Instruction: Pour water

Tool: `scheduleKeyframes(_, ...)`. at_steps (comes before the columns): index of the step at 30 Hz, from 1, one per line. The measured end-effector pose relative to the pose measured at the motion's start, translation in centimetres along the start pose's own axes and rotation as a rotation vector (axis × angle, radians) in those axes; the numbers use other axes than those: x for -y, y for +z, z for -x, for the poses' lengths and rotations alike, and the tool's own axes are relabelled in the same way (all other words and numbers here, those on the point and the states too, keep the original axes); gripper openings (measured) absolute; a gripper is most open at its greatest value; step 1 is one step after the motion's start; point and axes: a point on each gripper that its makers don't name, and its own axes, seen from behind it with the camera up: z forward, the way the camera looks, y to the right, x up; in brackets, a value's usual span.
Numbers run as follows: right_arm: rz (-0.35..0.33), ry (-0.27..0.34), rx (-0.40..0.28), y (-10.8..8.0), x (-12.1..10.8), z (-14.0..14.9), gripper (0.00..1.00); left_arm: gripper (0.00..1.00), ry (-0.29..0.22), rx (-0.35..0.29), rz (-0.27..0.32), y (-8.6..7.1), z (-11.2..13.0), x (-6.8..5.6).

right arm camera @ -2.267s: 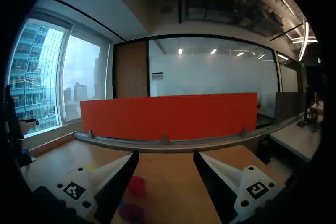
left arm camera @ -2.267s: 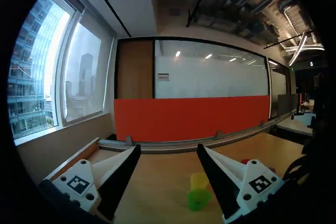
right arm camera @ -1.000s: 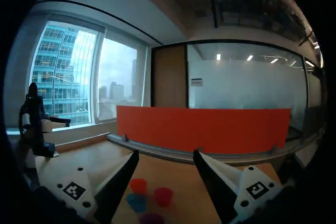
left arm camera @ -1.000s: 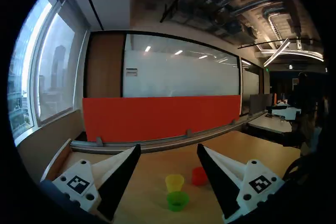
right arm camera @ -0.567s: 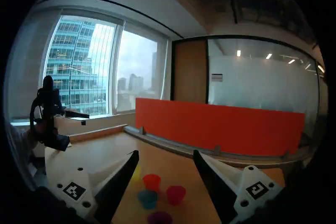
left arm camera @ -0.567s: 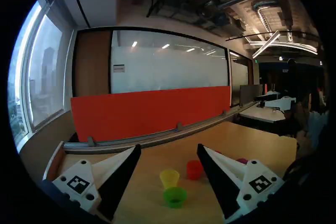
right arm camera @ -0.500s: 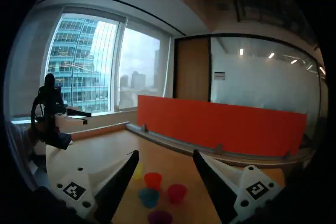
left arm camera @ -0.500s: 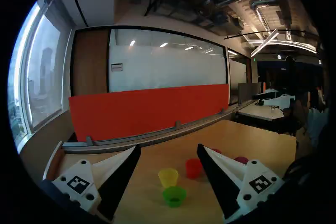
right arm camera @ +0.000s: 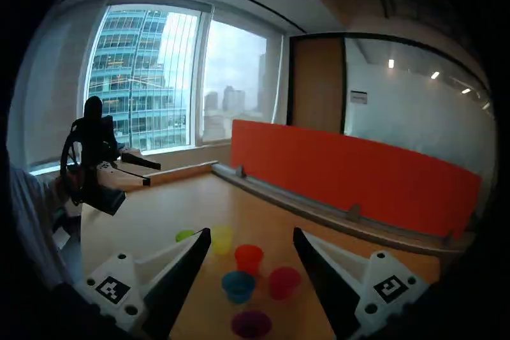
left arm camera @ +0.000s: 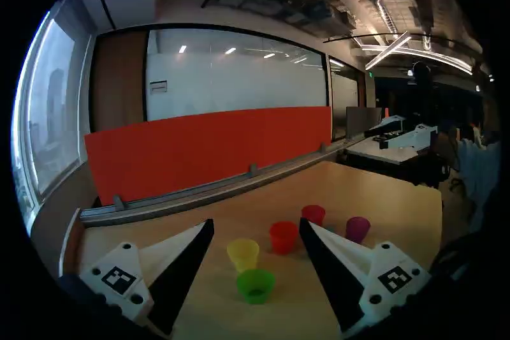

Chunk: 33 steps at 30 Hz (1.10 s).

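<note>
— Well, where are the cups?
— All upright on the table [left arm camera: 389,193], clustered close together. Ahead of my left gripper [left arm camera: 255,225] the green cup [left arm camera: 255,285] sits nearest, between the fingers. The yellow cup [left arm camera: 243,254] is just behind it, then the orange cup [left arm camera: 283,236] and the red cup [left arm camera: 313,214]. The purple cup [left arm camera: 357,228] stands beyond one finger.
— And the grippers?
— Both gape wide, holding nothing. My right gripper [right arm camera: 250,231] has the purple cup nearest, with the blue cup [right arm camera: 238,285] and the red one side by side behind it (a finger half hides the green one there).
— Any water in them?
— I cannot tell from either view.
— What's behind?
— A divider [left arm camera: 210,148] along the table's far edge, and a window [right arm camera: 146,78].
</note>
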Motion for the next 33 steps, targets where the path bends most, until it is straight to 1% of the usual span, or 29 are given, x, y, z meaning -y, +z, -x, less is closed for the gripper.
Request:
scheduleKeyframes(5,-0.032,-0.010,0.051,1.0,0.2,1.6,1.00,1.00,0.009,0.040,0.009,1.0,1.9,0.2)
scheduleKeyframes(11,-0.060,-0.019,0.102,2.5,0.4,3.6,1.00,1.00,0.003,0.087,0.034,2.2,4.3,-0.1)
scheduleKeyframes(17,-0.082,-0.009,0.146,3.9,0.4,5.8,1.00,1.00,0.005,0.128,0.055,2.9,6.8,-0.5)
scheduleKeyframes(23,-0.081,-0.011,0.190,4.7,0.2,8.2,1.00,0.99,0.037,0.181,0.062,3.5,9.5,-0.8)
scheduleKeyframes(29,-0.083,-0.011,0.236,5.1,0.0,10.5,1.00,1.00,0.051,0.225,0.068,3.8,11.8,-1.1)
scheduleKeyframes(33,-0.085,-0.018,0.262,5.3,0.1,11.6,1.00,1.00,0.069,0.262,0.063,3.8,13.4,-0.9)
